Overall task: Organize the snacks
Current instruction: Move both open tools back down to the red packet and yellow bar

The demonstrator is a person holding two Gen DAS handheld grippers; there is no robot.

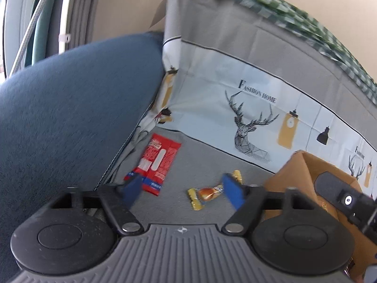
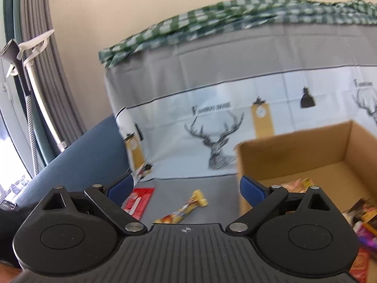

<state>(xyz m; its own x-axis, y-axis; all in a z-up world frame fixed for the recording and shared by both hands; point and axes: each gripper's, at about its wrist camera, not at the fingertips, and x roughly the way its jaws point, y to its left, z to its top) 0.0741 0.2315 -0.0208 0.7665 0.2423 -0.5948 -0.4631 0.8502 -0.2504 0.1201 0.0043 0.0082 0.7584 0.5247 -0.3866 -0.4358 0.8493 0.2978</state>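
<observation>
Candy (image 1: 207,194) in a yellow wrapper lies low in the left view's centre, on grey cloth between the spread, empty fingers of the left gripper (image 1: 183,192). Beside it, left, lies a red packet (image 1: 156,165). Right gripper (image 2: 186,192) gapes empty too; the box (image 2: 294,146) at right holds snacks.

Left wrist view: low over grey seat cover (image 1: 202,155), tilted down, facing deer-print cloth (image 1: 247,108); red snack packet (image 1: 157,165) and yellow-wrapped candy (image 1: 205,194) close ahead, cardboard box (image 1: 294,176) at right edge. Right wrist view: slightly higher, more level, facing same deer-print cloth (image 2: 212,127), box (image 2: 306,155) close at right. Shared: red packet (image 2: 139,200), yellow candy (image 2: 186,208), box, cloth.
</observation>
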